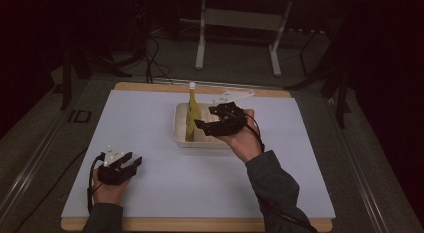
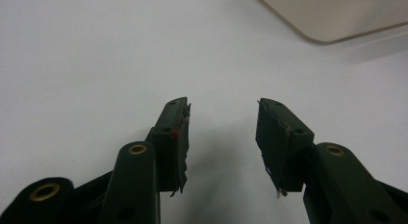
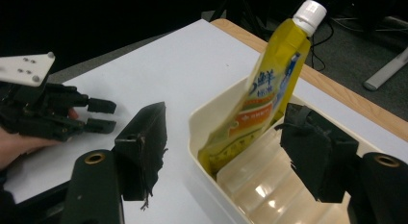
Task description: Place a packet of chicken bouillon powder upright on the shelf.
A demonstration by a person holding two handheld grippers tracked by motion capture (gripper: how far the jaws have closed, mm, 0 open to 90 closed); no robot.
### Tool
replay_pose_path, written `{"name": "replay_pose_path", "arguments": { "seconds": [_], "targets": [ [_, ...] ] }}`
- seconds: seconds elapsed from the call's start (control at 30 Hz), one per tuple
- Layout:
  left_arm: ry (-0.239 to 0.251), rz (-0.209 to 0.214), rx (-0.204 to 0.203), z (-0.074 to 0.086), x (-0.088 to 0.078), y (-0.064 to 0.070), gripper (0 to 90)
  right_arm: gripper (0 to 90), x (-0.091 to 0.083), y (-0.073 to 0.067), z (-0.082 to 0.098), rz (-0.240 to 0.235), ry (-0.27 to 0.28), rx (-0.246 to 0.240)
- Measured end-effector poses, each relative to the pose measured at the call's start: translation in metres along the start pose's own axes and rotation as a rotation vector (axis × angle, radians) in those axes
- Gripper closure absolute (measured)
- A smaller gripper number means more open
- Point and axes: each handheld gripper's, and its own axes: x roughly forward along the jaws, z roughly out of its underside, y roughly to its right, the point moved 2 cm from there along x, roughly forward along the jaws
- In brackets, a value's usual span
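A yellow pouch (image 1: 192, 116) (image 3: 262, 96) with a white cap stands upright, leaning against the left wall of a cream ribbed tray (image 1: 176, 129) (image 3: 202, 119) at the middle of the table. My right gripper (image 1: 205, 118) (image 3: 226, 152) is open, one jaw outside the tray's left wall and one over its inside, just short of the pouch. My left gripper (image 1: 132, 162) (image 2: 221, 137) rests open on the white mat (image 1: 150, 128) at the front left, holding nothing. In the right gripper view, the left gripper (image 3: 107, 115) lies farther off on the mat.
A corner of the tray (image 2: 327, 19) lies ahead and to the right of my left gripper. The mat covers a wooden table (image 1: 200, 224). Beyond the far edge stand a white metal frame (image 1: 202, 38) and floor cables (image 1: 152, 58).
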Motion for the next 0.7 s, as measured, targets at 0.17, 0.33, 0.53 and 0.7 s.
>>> {"name": "replay_pose_path", "arguments": {
  "seconds": [0.17, 0.33, 0.53, 0.7],
  "targets": [
    [-0.001, -0.004, 0.004, 0.0, 0.0, 0.0, 54.1, 33.2, -0.009, 0.001, 0.01, -0.006, -0.008, -0.009],
    [-0.004, -0.005, 0.004, 0.0, 0.0, 0.0, 54.1, 33.2, -0.017, 0.004, 0.033, -0.003, -0.03, -0.012],
    [-0.006, -0.009, 0.001, 0.0, 0.0, 0.0, 54.0, 33.2, -0.02, 0.013, 0.064, 0.005, -0.076, 0.012],
    [-0.006, -0.012, -0.001, 0.0, 0.001, 0.0, 53.2, 33.1, -0.024, 0.02, 0.088, 0.024, -0.107, 0.03]
  ]
}}
